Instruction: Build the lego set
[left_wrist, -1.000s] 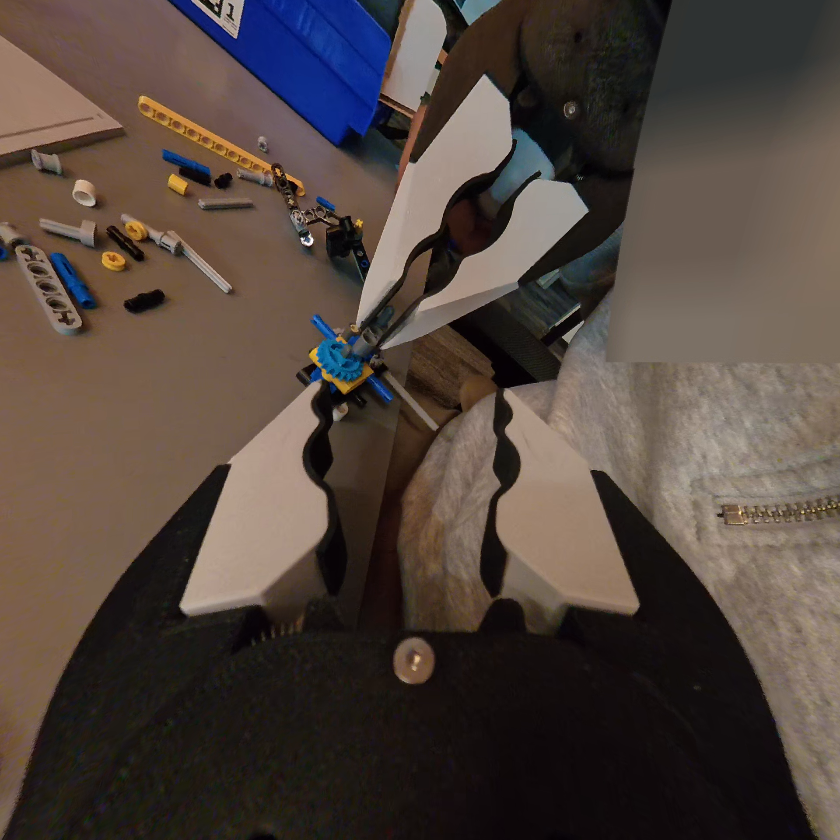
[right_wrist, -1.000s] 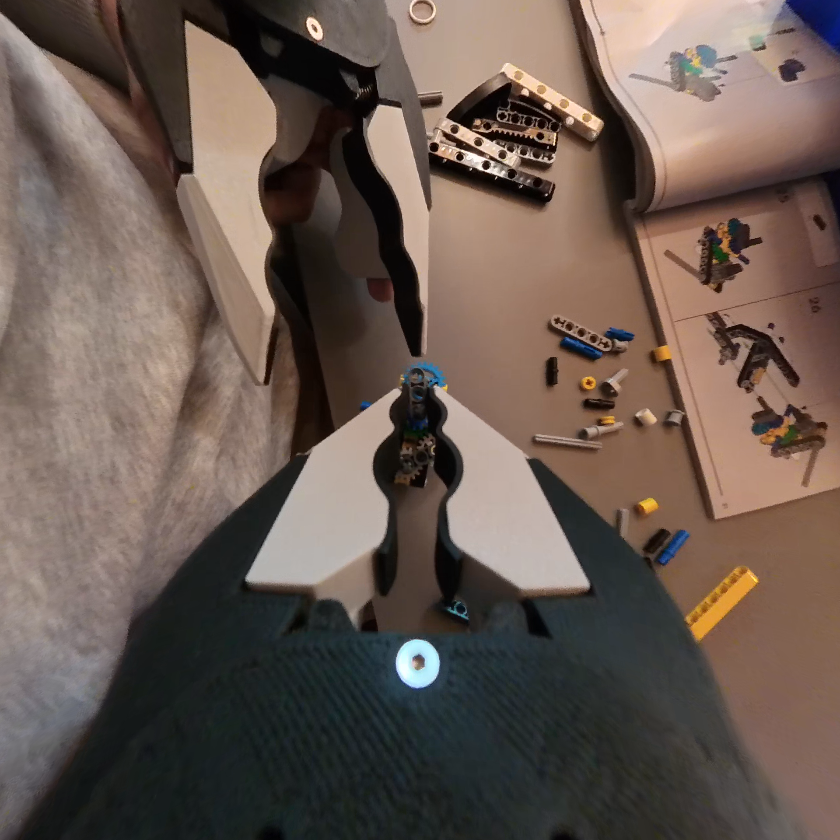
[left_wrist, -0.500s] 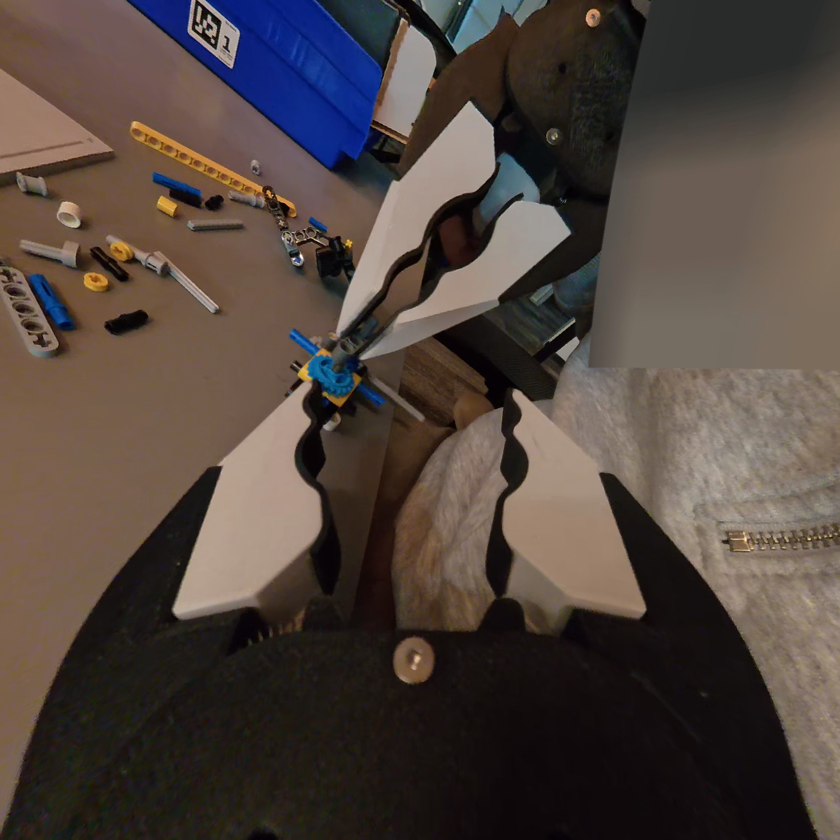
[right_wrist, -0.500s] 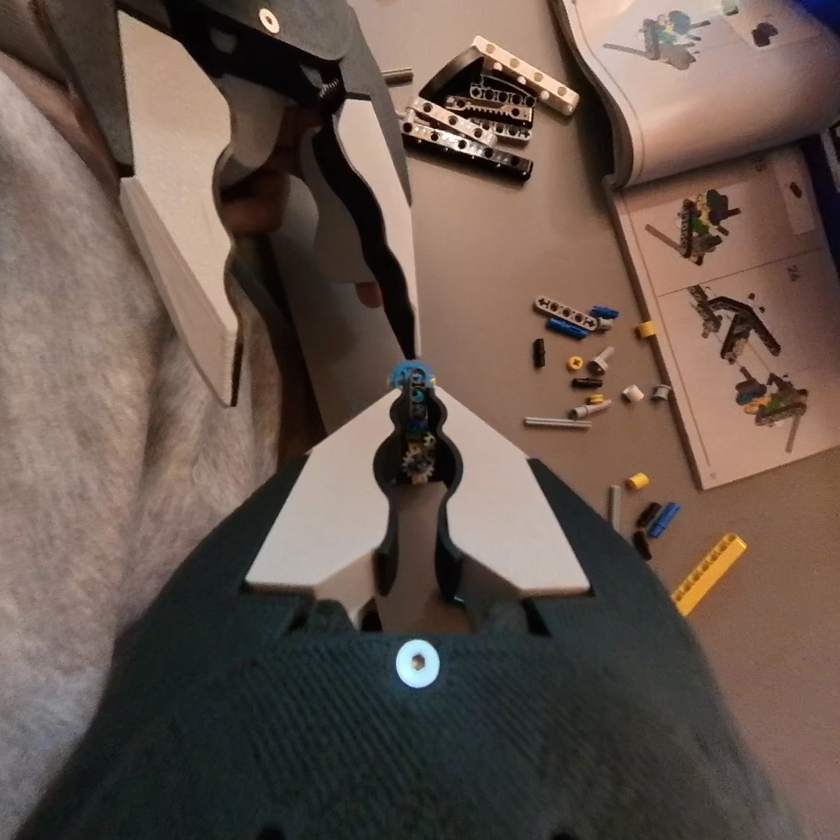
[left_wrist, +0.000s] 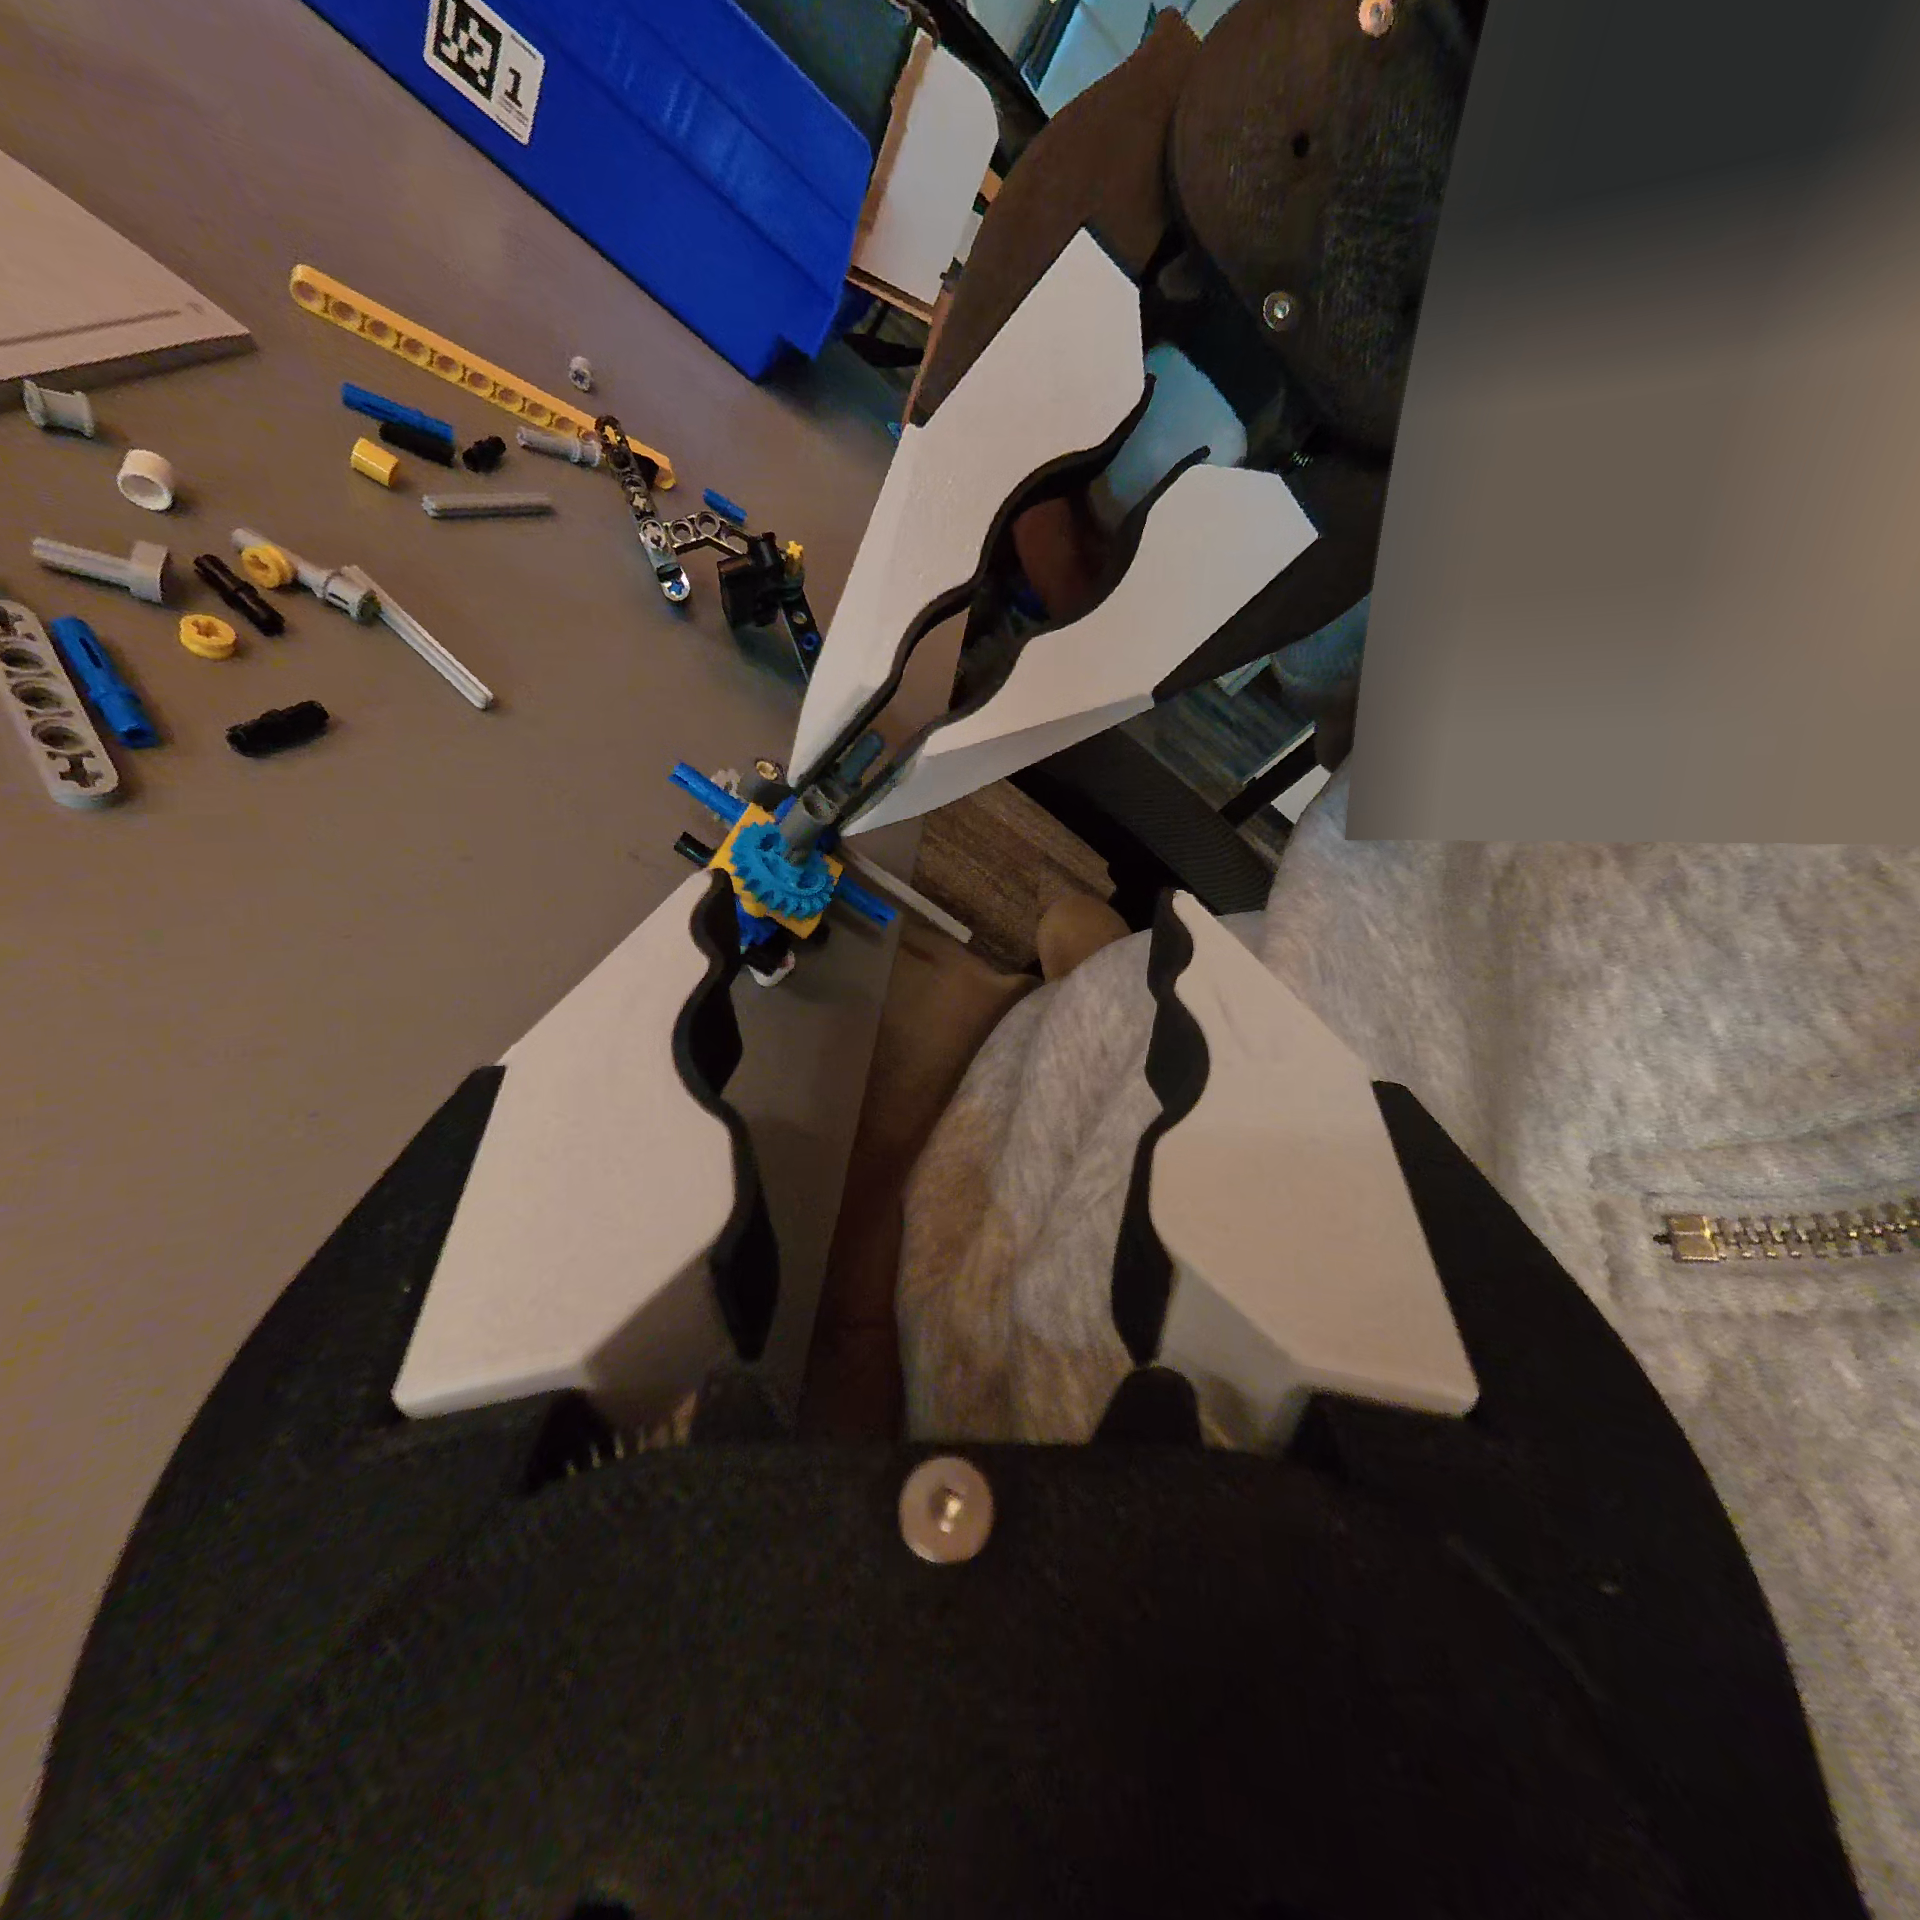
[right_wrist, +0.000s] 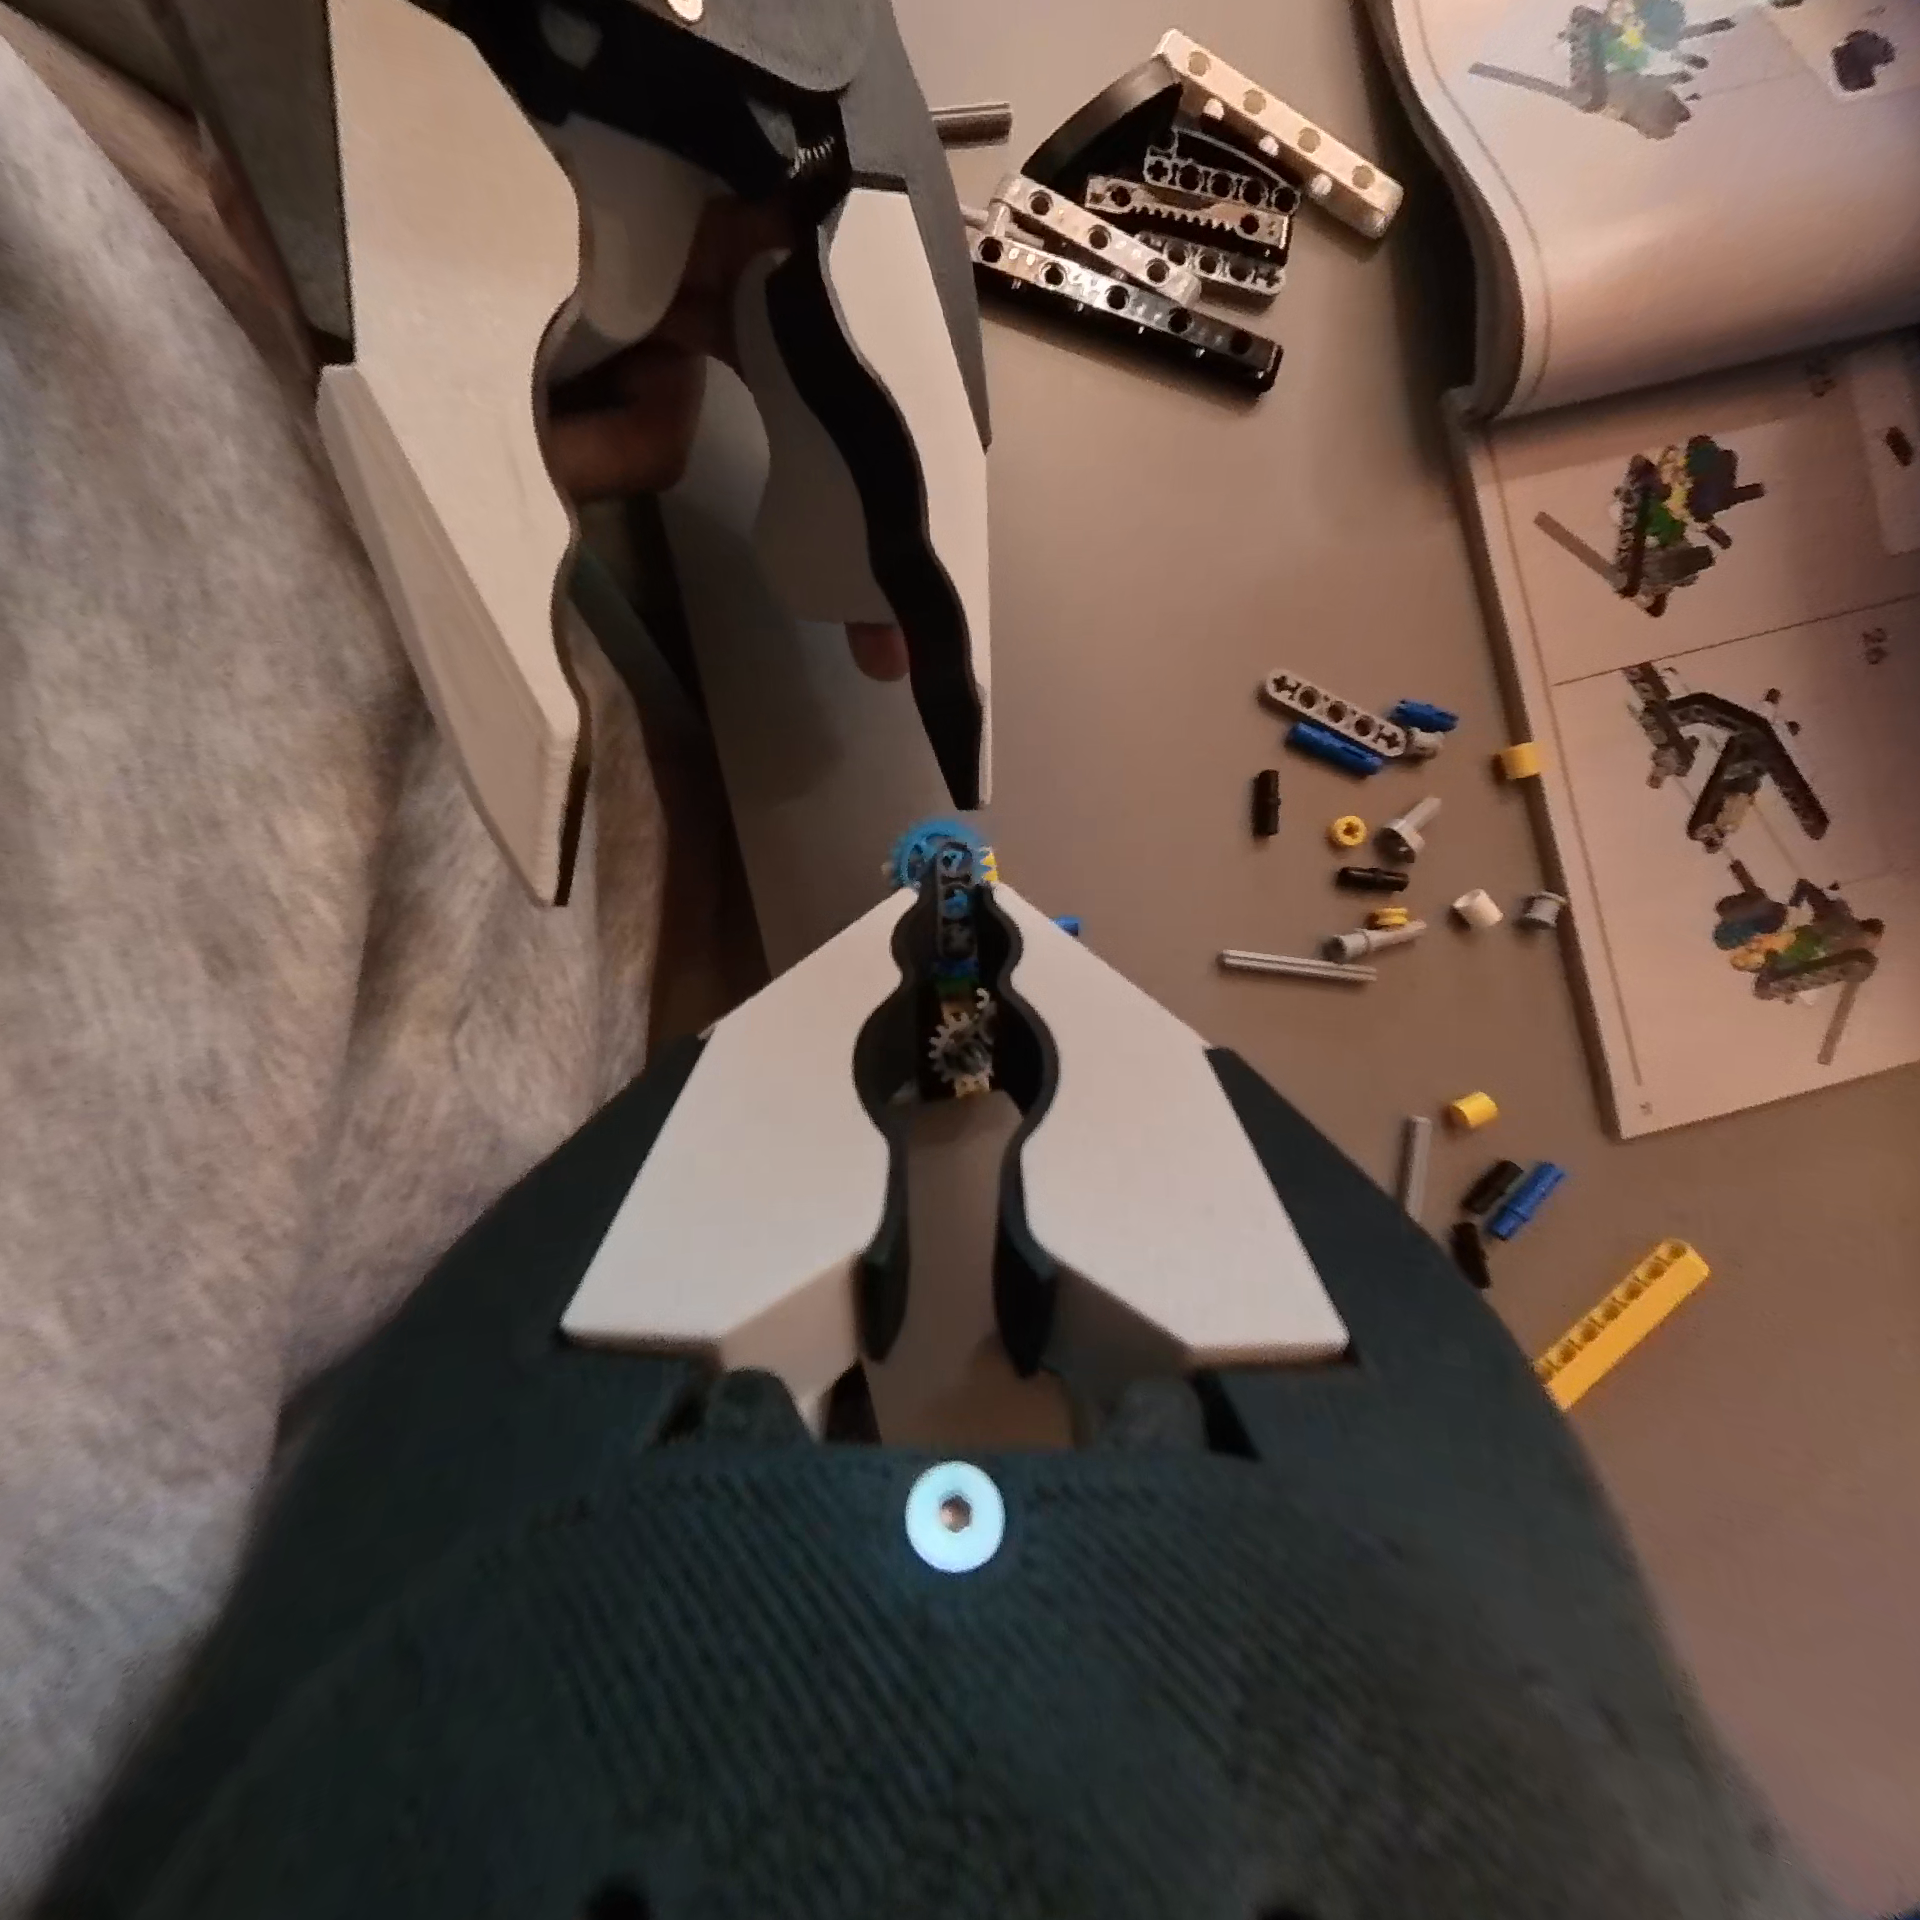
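My right gripper (right_wrist: 951, 899) is shut on a small lego assembly (right_wrist: 948, 940) of dark beams and grey gears, with a blue gear (right_wrist: 923, 857) sticking out past the tips. In the left wrist view the right gripper (left_wrist: 821, 810) comes in from above and holds the assembly (left_wrist: 779, 878), a blue gear on a yellow block with blue pins, over the table's near edge. My left gripper (left_wrist: 940, 914) is open and empty. Its left fingertip (left_wrist: 717, 899) is right beside the assembly. It also shows in the right wrist view (right_wrist: 764, 852), with its fingertip (right_wrist: 966, 800) just above the gear.
Loose pins, axles and bushes (left_wrist: 260, 592) lie on the grey table (left_wrist: 208, 987) with a long yellow beam (left_wrist: 468, 374) and a blue bin (left_wrist: 675, 145). A stack of beams (right_wrist: 1153, 249) and an open instruction booklet (right_wrist: 1714, 727) lie farther off. A grey fleece sleeve (left_wrist: 1558, 1039) is close by.
Both views have shifted a little. The right gripper still holds the assembly and the left gripper stays open with its fingertip at the blue gear.
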